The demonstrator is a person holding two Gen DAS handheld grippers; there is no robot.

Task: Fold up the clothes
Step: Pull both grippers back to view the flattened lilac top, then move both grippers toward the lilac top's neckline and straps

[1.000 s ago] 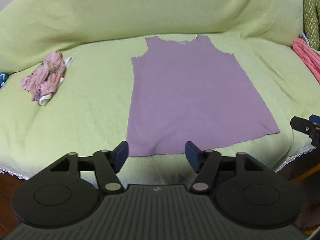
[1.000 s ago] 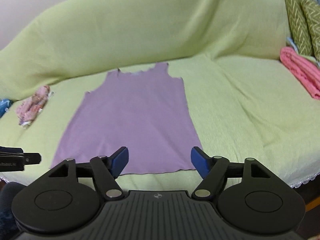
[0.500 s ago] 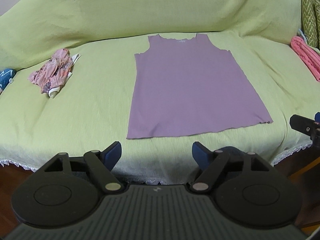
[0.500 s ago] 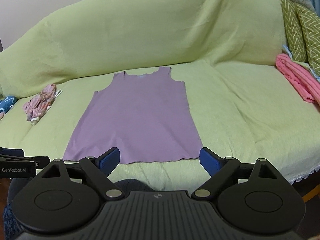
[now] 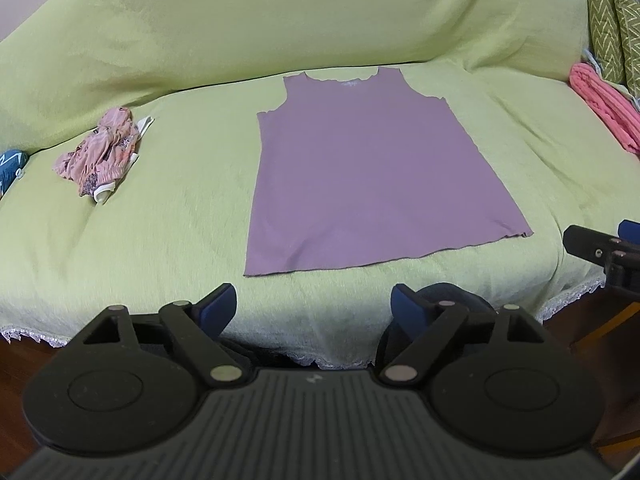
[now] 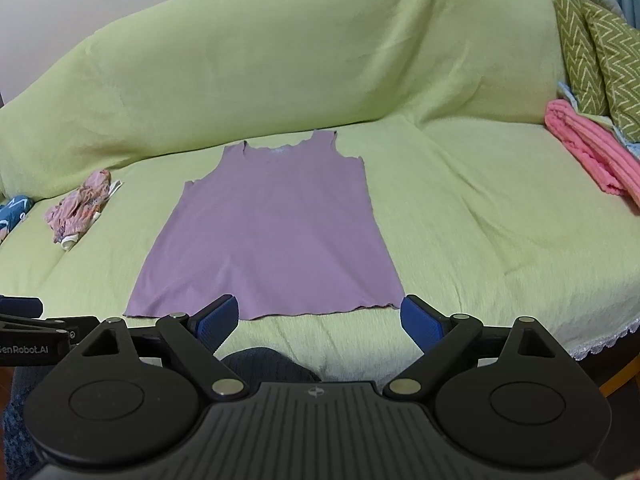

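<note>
A purple tank top (image 5: 368,180) (image 6: 272,228) lies spread flat on the green-covered sofa seat (image 5: 160,220), straps toward the backrest and hem toward me. My left gripper (image 5: 312,306) hangs open off the sofa's front edge, below the hem's left half, holding nothing. My right gripper (image 6: 320,318) is open too, just in front of the hem, its blue pads (image 6: 218,318) wide apart and empty. The right gripper shows at the right edge of the left wrist view (image 5: 600,250); the left one shows at the left edge of the right wrist view (image 6: 32,328).
A crumpled pink patterned garment (image 5: 100,156) (image 6: 78,208) lies left of the tank top. A folded pink towel (image 6: 592,152) and chevron cushions (image 6: 600,52) sit at the right end. A blue patterned item (image 5: 10,164) peeks in far left. A person's dark-clad knee (image 6: 264,366) is below.
Both grippers have pulled back and up from the hem, away from the sofa, and their jaws have spread wider. The tank top stays flat where it was.
</note>
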